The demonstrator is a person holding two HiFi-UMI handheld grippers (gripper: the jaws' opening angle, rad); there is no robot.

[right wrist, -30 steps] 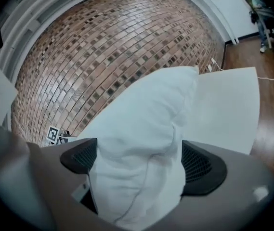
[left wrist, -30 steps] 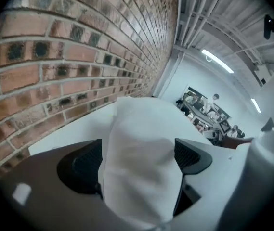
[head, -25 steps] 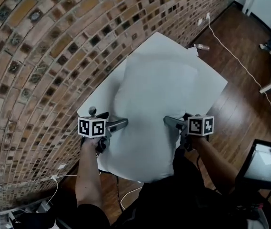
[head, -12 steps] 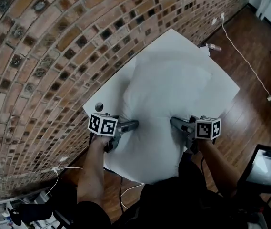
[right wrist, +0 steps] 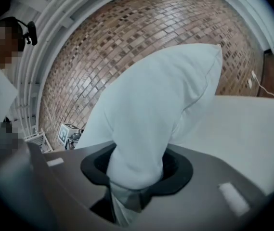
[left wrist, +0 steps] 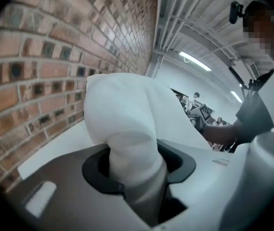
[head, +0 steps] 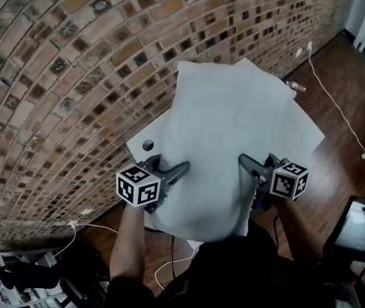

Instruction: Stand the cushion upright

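A large white cushion (head: 224, 133) is lifted off the white table (head: 301, 124), its near edge raised and its far edge up by the brick wall. My left gripper (head: 181, 169) has just been closing and now pinches the cushion's near-left edge, the fabric (left wrist: 127, 143) bunched between its jaws. My right gripper (head: 245, 164) has likewise just been closing and is shut on the near-right edge, with the cloth (right wrist: 141, 148) squeezed between its jaws. In both gripper views the cushion rises steeply ahead of the jaws.
A brick wall (head: 73, 76) runs along the table's left and far sides. The tabletop has a round hole (head: 147, 145) near its left corner. A white cable (head: 336, 108) lies on the wooden floor at right, and a dark screen (head: 362, 226) stands at lower right.
Both grippers closed on the cushion's near edge and rose with it. The cushion, flat on the table before, now tilts up towards the wall.
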